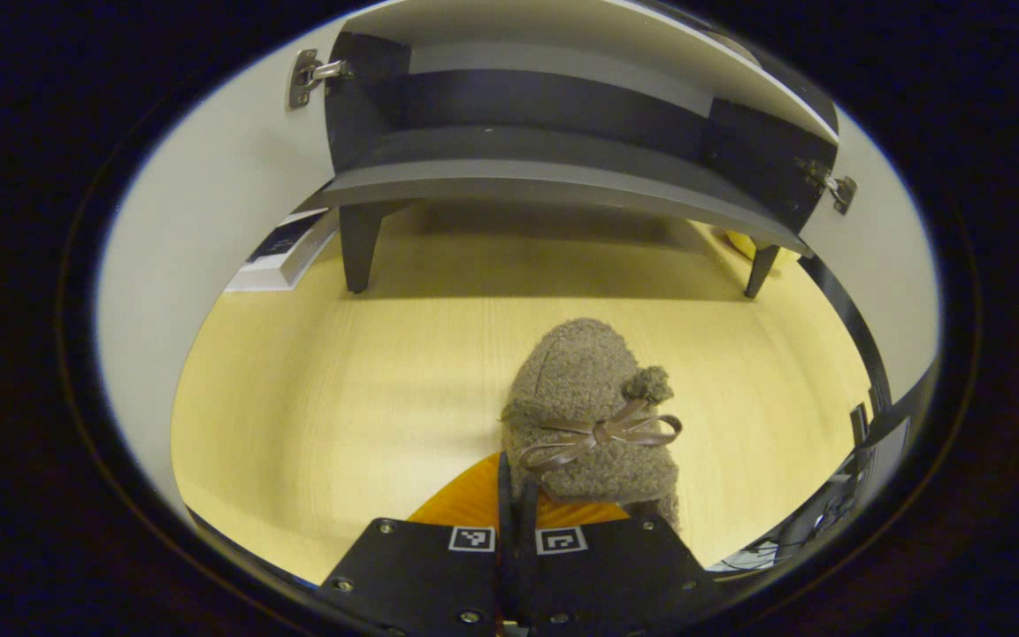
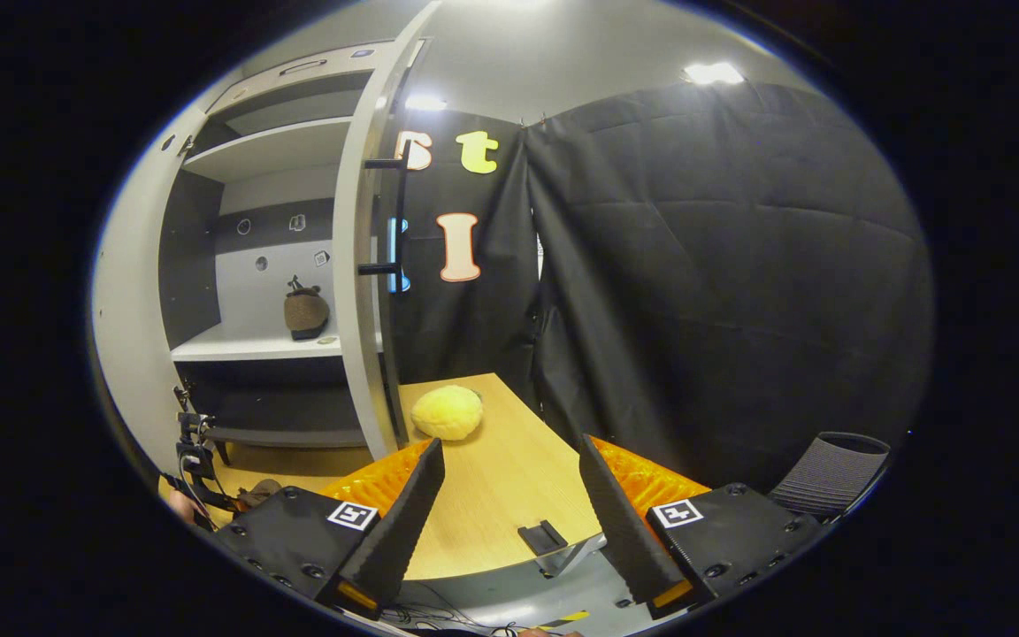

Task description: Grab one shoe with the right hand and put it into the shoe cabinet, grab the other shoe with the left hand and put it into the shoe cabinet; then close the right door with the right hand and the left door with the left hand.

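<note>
A fuzzy brown slipper [image 1: 593, 416] with a ribbon bow lies toe-forward on the pale wooden floor, and my left gripper [image 1: 514, 518] is shut on its heel end. Ahead stands the shoe cabinet [image 1: 545, 177] on dark legs, its left door [image 1: 209, 221] and right door [image 1: 881, 257] both swung open. In the right gripper view the other brown slipper [image 2: 306, 311] sits on a white shelf [image 2: 244, 347] inside the cabinet. My right gripper [image 2: 509, 495] stands open and empty over a wooden table, to the right of the open right door [image 2: 359, 292] with its black handle.
A yellow fluffy ball [image 2: 448, 412] rests on the wooden table [image 2: 501, 469] next to the door. A small bracket [image 2: 554, 540] sits at the table's near edge. A grey chair [image 2: 828, 478] stands at the right. A white flat box [image 1: 284, 252] lies beside the cabinet's left leg.
</note>
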A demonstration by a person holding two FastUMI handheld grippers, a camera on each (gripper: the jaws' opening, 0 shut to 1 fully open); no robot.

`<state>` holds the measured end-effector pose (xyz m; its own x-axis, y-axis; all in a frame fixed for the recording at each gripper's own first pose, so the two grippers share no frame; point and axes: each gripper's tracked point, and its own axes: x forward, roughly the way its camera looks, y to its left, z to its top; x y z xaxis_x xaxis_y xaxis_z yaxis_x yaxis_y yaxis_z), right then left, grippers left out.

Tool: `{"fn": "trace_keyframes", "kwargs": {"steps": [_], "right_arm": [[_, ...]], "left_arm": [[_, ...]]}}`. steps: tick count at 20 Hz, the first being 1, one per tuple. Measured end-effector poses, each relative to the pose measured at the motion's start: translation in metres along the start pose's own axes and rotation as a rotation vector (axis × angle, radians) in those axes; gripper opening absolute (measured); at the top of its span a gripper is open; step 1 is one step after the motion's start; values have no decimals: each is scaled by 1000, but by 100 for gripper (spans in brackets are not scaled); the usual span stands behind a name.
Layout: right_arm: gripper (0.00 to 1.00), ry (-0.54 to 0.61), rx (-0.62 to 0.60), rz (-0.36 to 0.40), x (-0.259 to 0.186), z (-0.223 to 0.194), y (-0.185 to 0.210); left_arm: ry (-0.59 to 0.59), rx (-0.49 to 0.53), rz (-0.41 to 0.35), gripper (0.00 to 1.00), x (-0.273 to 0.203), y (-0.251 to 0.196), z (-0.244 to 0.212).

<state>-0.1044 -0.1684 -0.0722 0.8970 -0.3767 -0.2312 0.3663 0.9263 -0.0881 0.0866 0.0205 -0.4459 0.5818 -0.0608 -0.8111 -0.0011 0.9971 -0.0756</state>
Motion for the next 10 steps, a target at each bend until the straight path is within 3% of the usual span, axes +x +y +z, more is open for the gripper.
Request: {"fn": "trace_keyframes", "kwargs": {"steps": [2, 4, 10], "right_arm": [[92, -7, 2, -28, 1, 2, -9], [97, -15, -8, -61, 1, 6, -22], [92, -67, -8, -117, 4, 31, -41]], "left_arm": [[-16, 20, -15, 7, -3, 7, 14], [-43, 59, -29, 2, -11, 13, 29], [-136, 130, -80, 2, -32, 13, 54]]}}
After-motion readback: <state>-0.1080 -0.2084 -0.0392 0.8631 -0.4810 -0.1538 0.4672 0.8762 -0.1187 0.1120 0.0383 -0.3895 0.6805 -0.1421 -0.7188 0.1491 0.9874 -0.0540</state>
